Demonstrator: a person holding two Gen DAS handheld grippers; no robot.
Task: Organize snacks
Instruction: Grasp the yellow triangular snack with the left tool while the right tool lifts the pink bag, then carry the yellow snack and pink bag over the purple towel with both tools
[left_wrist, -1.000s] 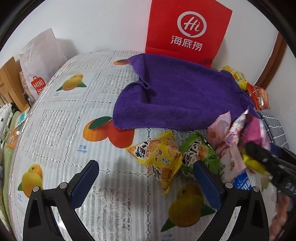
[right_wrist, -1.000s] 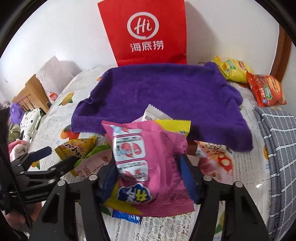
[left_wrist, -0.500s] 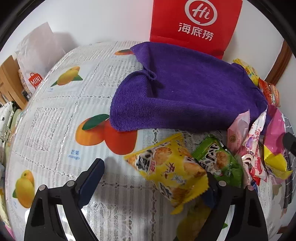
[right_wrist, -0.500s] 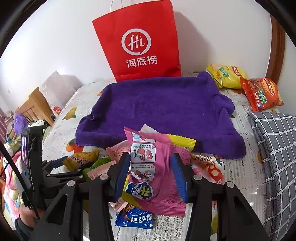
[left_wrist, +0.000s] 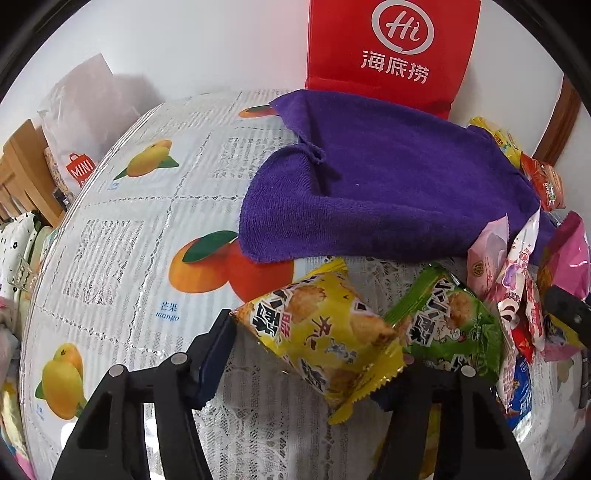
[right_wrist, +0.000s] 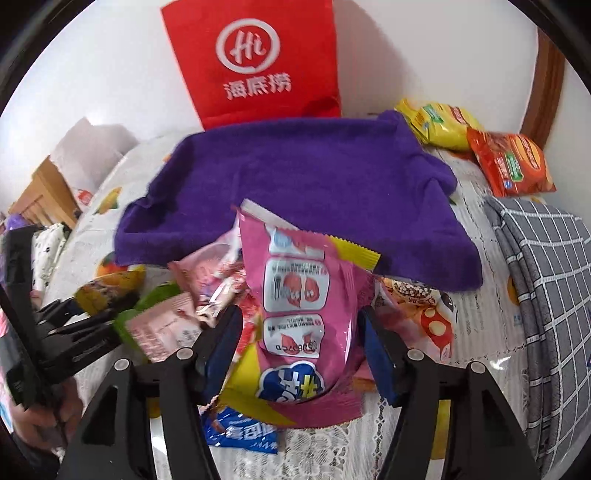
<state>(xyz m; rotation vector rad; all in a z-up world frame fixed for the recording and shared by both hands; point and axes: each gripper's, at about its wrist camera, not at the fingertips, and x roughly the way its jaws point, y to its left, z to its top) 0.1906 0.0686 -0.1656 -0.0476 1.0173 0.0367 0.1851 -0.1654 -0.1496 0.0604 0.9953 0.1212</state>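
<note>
Left hand-held gripper (left_wrist: 306, 354): closed in since a second ago, when it stood wide and empty; fingers now press both sides of the yellow snack pack (left_wrist: 325, 339)
Yellow snack pack: on the tabletop (left_wrist: 122, 236), just beside the green pack (left_wrist: 450, 332), near the purple towel (left_wrist: 388, 192)
Right hand-held gripper (right_wrist: 299, 350): as before, clamped on the pink snack bag (right_wrist: 299, 314), bag upright
Pink snack bag: over the snack heap, before the purple towel
Background: red bag (right_wrist: 255, 59) behind the towel
</note>
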